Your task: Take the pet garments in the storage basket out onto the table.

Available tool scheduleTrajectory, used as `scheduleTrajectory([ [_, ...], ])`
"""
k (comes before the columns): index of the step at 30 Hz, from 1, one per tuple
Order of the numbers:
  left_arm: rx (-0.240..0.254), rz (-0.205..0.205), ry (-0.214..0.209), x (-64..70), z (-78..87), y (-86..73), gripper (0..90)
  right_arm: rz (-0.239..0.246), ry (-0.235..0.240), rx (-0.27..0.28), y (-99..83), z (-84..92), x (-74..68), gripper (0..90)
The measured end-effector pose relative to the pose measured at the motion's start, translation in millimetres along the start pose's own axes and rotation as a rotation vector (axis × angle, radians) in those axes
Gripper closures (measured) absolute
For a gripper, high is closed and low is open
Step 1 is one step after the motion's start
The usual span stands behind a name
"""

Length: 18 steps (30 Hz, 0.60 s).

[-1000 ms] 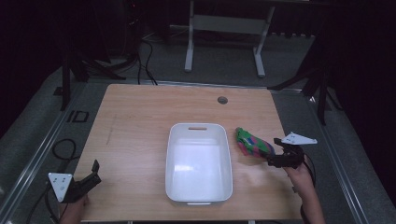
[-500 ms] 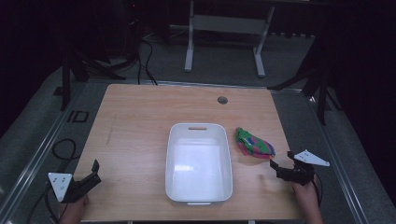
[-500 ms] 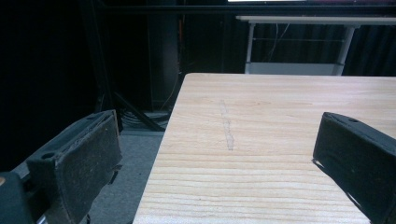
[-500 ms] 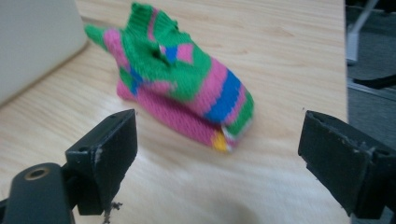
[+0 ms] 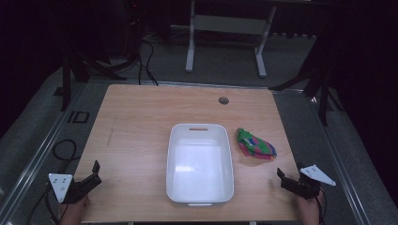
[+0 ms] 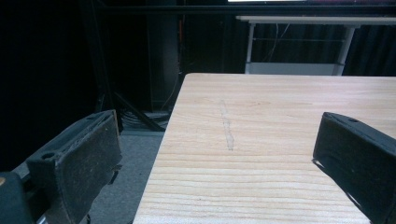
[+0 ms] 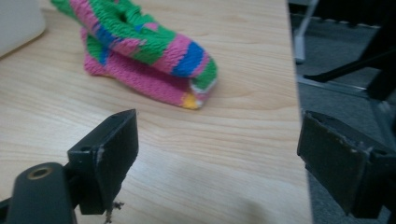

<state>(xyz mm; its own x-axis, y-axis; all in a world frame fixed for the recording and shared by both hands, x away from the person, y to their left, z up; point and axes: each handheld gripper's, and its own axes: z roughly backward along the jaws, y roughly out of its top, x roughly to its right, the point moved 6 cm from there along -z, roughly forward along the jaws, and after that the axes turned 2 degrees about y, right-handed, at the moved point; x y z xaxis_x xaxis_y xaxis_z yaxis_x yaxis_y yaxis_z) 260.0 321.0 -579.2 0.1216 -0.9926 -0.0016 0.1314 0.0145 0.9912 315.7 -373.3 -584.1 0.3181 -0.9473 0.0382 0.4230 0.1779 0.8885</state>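
The striped knit cloth (image 5: 256,145) is lying on the wooden surface (image 5: 136,126) just right of the empty white tub (image 5: 200,164), both grippers (image 5: 294,180) (image 5: 87,180) are idling with jaws wide, and re-approaching the cloth seems likeliest next.

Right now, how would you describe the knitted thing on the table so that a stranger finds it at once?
Find the white tub in the middle of the wooden table. Just off its right wall lies a folded knitted cloth, apart from it. It is the one soft, many-coloured thing there: pink, green and blue stripes.
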Motion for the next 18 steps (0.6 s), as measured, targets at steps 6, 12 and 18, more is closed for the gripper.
scheduleTrajectory([
  [6, 0.003, -0.001, -0.001, 0.0, 0.3, 0.0, 1.4, -0.063, -0.041, 0.069, 0.5, 7.4, 8.9, 13.0],
  [12, 0.002, 0.002, 0.000, -0.2, 0.3, 0.0, 1.4, -0.097, -0.046, 0.066, 0.3, 6.8, 12.6, 13.2],
  [18, 0.004, -0.001, 0.002, 0.0, 0.3, 0.1, 1.4, -0.095, -0.044, 0.047, 0.1, 4.9, 12.3, 13.3],
])
